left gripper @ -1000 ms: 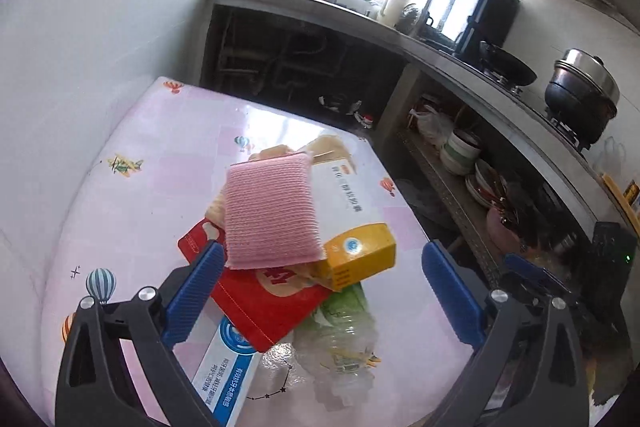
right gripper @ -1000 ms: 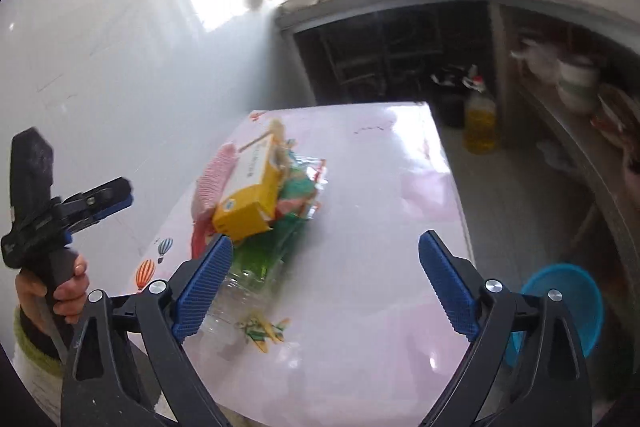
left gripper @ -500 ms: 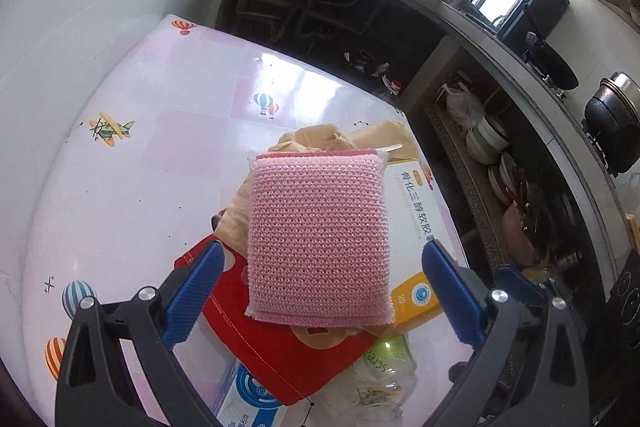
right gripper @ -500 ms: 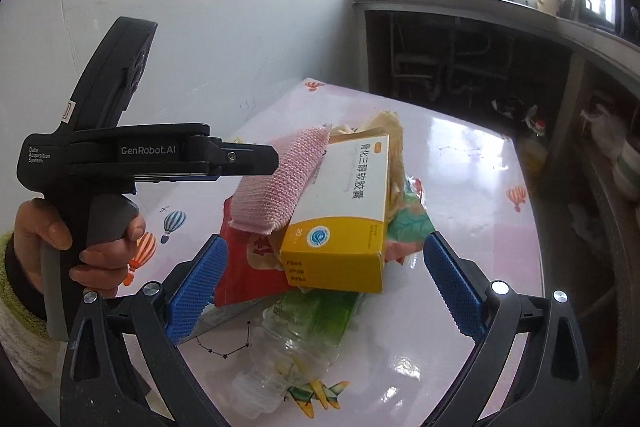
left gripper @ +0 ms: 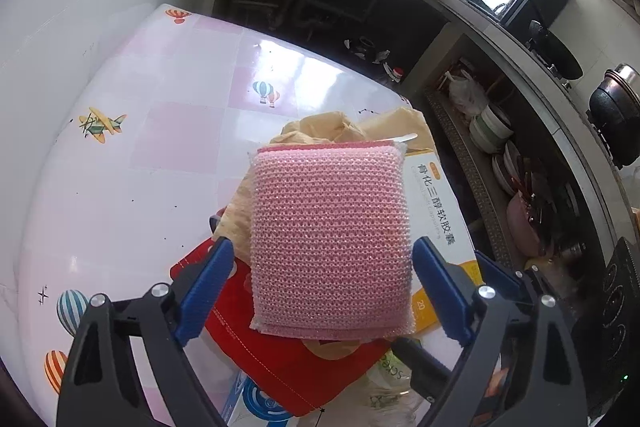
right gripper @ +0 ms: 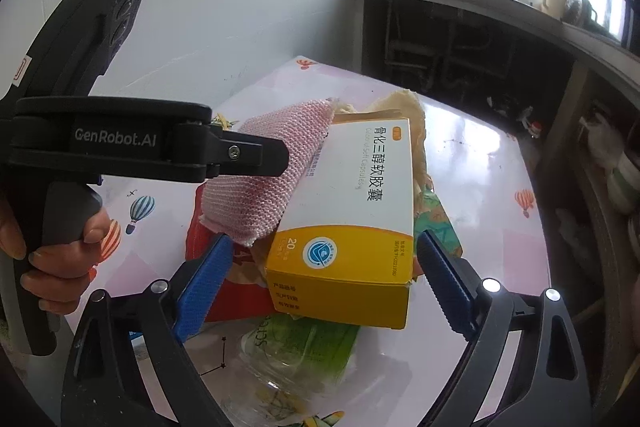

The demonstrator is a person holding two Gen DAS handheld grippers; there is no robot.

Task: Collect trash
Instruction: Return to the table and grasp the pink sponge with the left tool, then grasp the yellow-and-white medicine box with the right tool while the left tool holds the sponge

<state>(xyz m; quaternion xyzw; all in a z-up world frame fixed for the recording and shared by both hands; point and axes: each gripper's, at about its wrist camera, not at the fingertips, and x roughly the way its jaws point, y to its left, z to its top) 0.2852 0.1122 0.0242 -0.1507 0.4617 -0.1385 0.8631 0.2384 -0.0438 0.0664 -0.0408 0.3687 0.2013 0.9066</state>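
A pile of trash lies on the pink patterned table (left gripper: 132, 163). On top is a pink scrubbing sponge (left gripper: 328, 247), also in the right wrist view (right gripper: 268, 171). Under it are a white and yellow medicine box (right gripper: 360, 223), a red packet (left gripper: 280, 375), tan crumpled paper (left gripper: 332, 127) and a clear plastic bottle with a green label (right gripper: 296, 359). My left gripper (left gripper: 320, 291) is open, its blue fingers on either side of the sponge. My right gripper (right gripper: 320, 283) is open, its fingers on either side of the box's yellow end.
A white wall (left gripper: 60, 7) borders the table on the left. A kitchen counter (left gripper: 500, 23) with open shelves of bowls (left gripper: 492, 131) and pots runs along the far and right sides. The left gripper's body and the hand holding it (right gripper: 48, 247) fill the left of the right wrist view.
Both grippers have moved in closer to the pile. The sponge now lies between the left fingers and the box between the right fingers. Both stay open.
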